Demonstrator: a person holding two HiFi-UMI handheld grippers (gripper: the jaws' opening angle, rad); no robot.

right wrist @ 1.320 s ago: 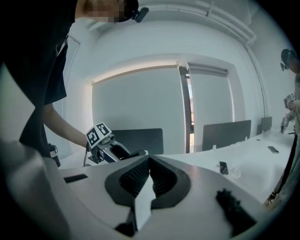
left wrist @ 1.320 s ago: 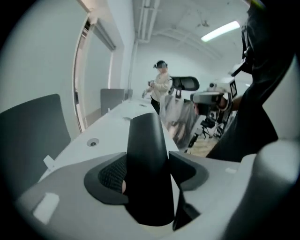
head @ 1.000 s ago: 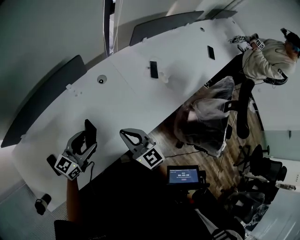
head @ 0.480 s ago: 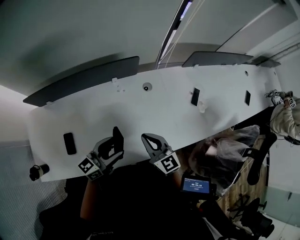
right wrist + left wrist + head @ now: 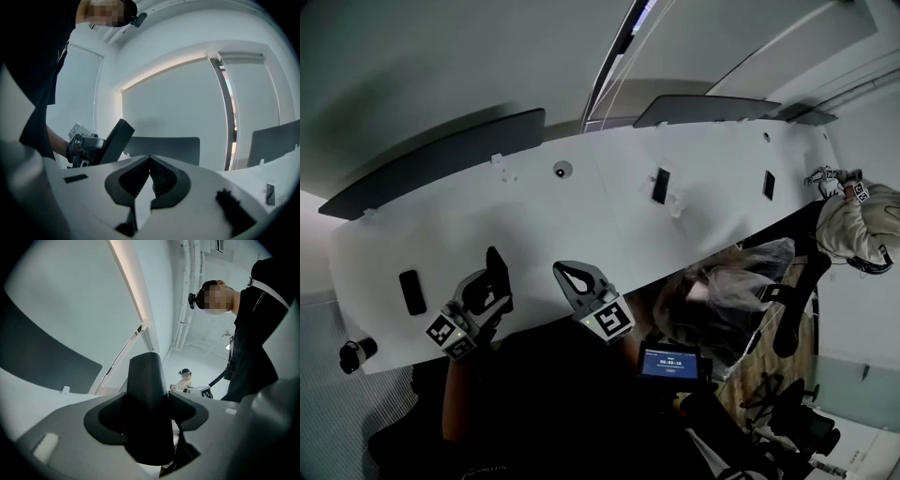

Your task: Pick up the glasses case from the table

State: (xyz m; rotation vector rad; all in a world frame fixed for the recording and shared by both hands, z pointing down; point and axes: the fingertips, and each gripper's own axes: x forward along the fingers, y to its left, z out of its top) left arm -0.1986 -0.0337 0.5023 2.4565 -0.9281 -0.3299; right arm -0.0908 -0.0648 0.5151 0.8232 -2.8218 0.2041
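The left hand-held gripper (image 5: 486,292), in the lower left of the head view, is clamped partway closed on the case (image 5: 497,269); the case is black and stands up through the jaws, its upper end well above them; in the left gripper view it fills the gap between the two pads, which press on its sides. Case and gripper sit over the near edge of the white counter (image 5: 581,220), left of centre in the frame; whether the case's lower end clears the surface I cannot tell. The right hand-held gripper (image 5: 571,274) is just right of the left one, also at the near edge; its jaws are closed tip to tip with nothing between them. A flat black slab (image 5: 412,292) lies on the counter at the far left, apart from both grippers. Below the right gripper is a small lit screen (image 5: 672,361). A chair (image 5: 722,300) under clear plastic stands at the right; another person (image 5: 851,217) sits at the counter's far right end.
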